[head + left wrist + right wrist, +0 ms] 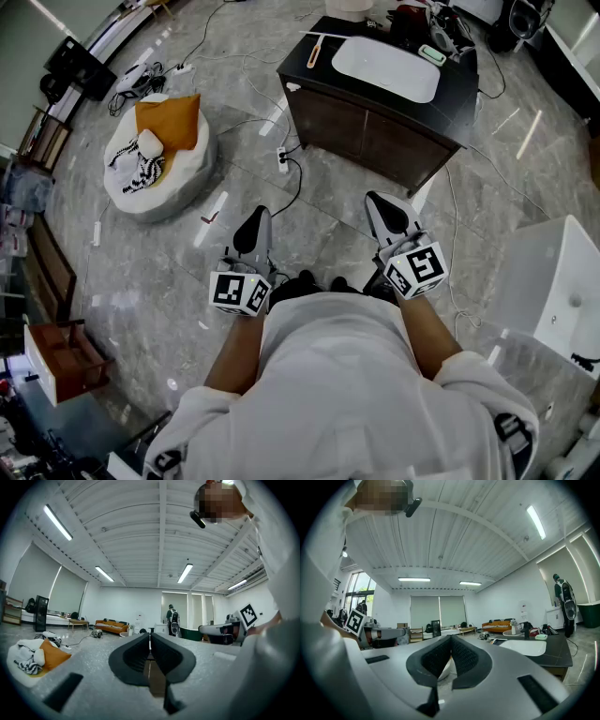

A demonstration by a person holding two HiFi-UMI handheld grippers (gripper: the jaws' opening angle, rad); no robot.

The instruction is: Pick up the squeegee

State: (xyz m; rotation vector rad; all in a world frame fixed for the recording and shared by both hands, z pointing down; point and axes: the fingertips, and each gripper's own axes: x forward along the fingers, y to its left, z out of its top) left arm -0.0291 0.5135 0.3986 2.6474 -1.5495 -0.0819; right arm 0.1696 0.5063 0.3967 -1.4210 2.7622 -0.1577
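**Both grippers waiting shut and empty, squeegee lying well ahead on the cabinet**

The person is standing over a grey stone floor (309,225) and holding both tools out in front of the body, pointing level. The left gripper (259,216) is showing its jaws pressed together with nothing between them in its own view (150,638). The right gripper (380,204) is doing the same, pads meeting and bare (451,643). Held this way, neither is reaching for anything. They look parked in a ready pose, since nothing to grasp is lying within reach.

Just beyond the jaws, a black cable is running across the floor to a white power strip (282,159), so anyone walking forward is going to have to step past it. Off to the left, a round white floor cushion (183,178) is carrying an orange pillow (169,120), well apart from the task.

Farther on, a dark cabinet (375,136) is bearing a white basin (386,67). At its left edge, beside the basin, a thin piece with an orange handle is lying flat; that is most likely the squeegee (314,52), though it is too small to be sure. It is resting near the corner, so an approach from that side looks easiest. The task seems to be at its very start.
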